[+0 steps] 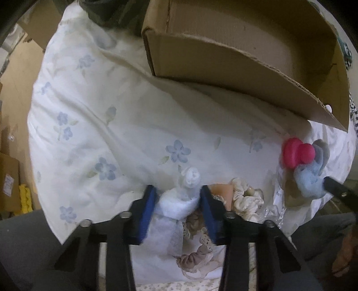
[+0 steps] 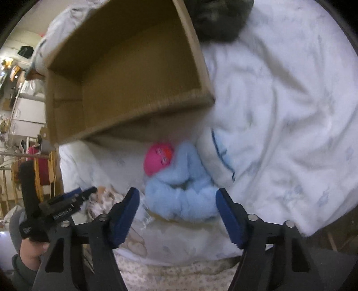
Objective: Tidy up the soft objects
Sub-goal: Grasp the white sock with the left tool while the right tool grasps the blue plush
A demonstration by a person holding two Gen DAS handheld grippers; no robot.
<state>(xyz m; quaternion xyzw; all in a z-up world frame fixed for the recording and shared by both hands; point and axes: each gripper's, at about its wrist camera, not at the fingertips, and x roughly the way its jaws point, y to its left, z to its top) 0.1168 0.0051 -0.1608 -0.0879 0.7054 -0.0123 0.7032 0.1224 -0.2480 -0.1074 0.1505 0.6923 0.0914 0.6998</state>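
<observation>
My left gripper (image 1: 177,197) is shut on a white lace scrunchie (image 1: 179,201), held over a pile of soft items on the floral duvet (image 1: 100,112). A beige scrunchie (image 1: 194,259) and a cream scrunchie (image 1: 243,201) lie beside it. My right gripper (image 2: 177,201) is open, its fingers on either side of a fluffy light blue scrunchie (image 2: 183,192) that lies next to a pink toy (image 2: 157,157). The same blue scrunchie (image 1: 310,181) and pink toy (image 1: 295,153) show at the right of the left wrist view. An open cardboard box (image 2: 125,73) stands behind them, empty inside.
The cardboard box (image 1: 235,51) sits on the duvet (image 2: 279,100) at the far side. A dark furry object (image 2: 217,20) lies beyond the box. Crinkled clear plastic (image 1: 277,208) lies by the scrunchie pile. Cardboard sheets (image 1: 15,73) and room clutter stand to the left.
</observation>
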